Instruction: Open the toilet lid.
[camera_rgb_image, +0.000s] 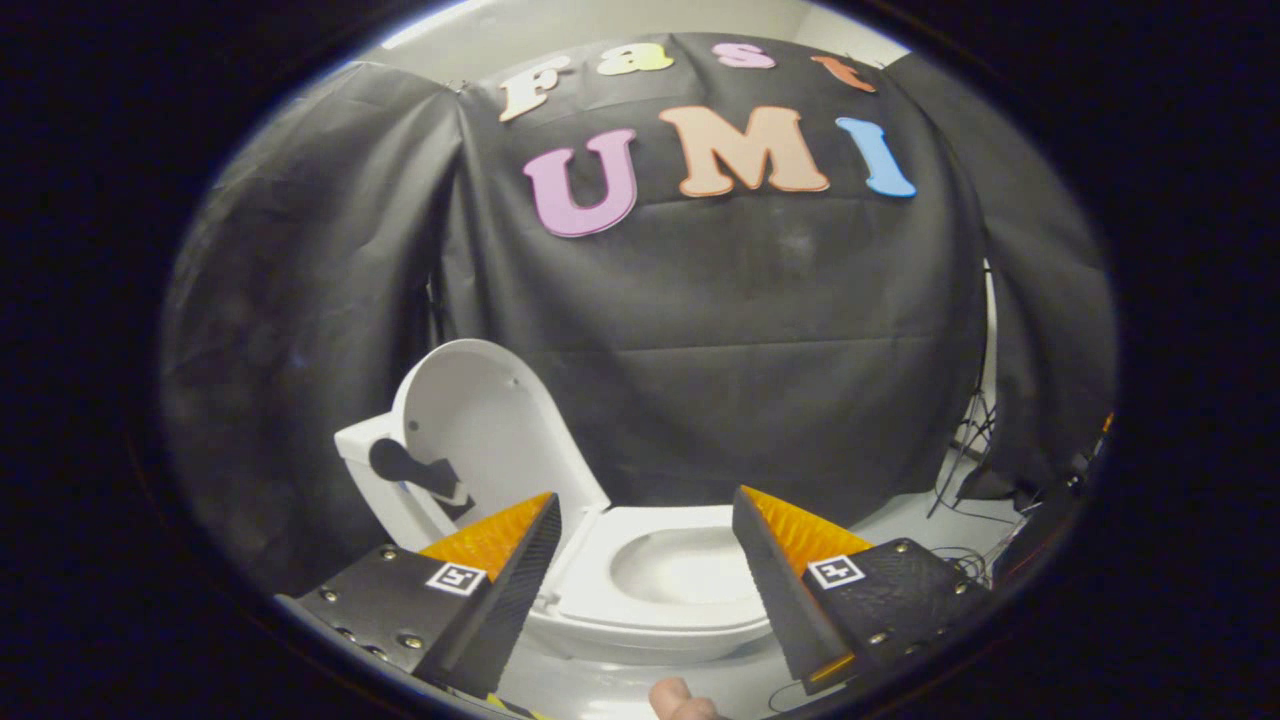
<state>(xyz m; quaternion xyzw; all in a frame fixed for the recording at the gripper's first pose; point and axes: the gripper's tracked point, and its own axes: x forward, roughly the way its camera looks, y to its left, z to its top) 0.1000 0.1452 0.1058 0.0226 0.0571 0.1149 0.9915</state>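
A white toilet (700, 625) stands on the floor below and ahead of my fingers. Its lid (480, 420) is raised upright, leaning back against the tank (365, 450), and the underside of the lid faces me. The seat (640, 615) lies flat around the bowl (685, 565), which shows between my two fingers. A dark handle-like piece (410, 468) sticks out at the lid's lower left side. My gripper (645, 515) hovers above the bowl, open wide, with nothing between the fingers and touching nothing.
Black cloth (720, 330) hangs as the booth's wall right behind the toilet. Loose cables (965, 440) and stand legs lie on the pale floor (905, 520) to the right. A fingertip of the person's hand (680, 700) shows under the gripper.
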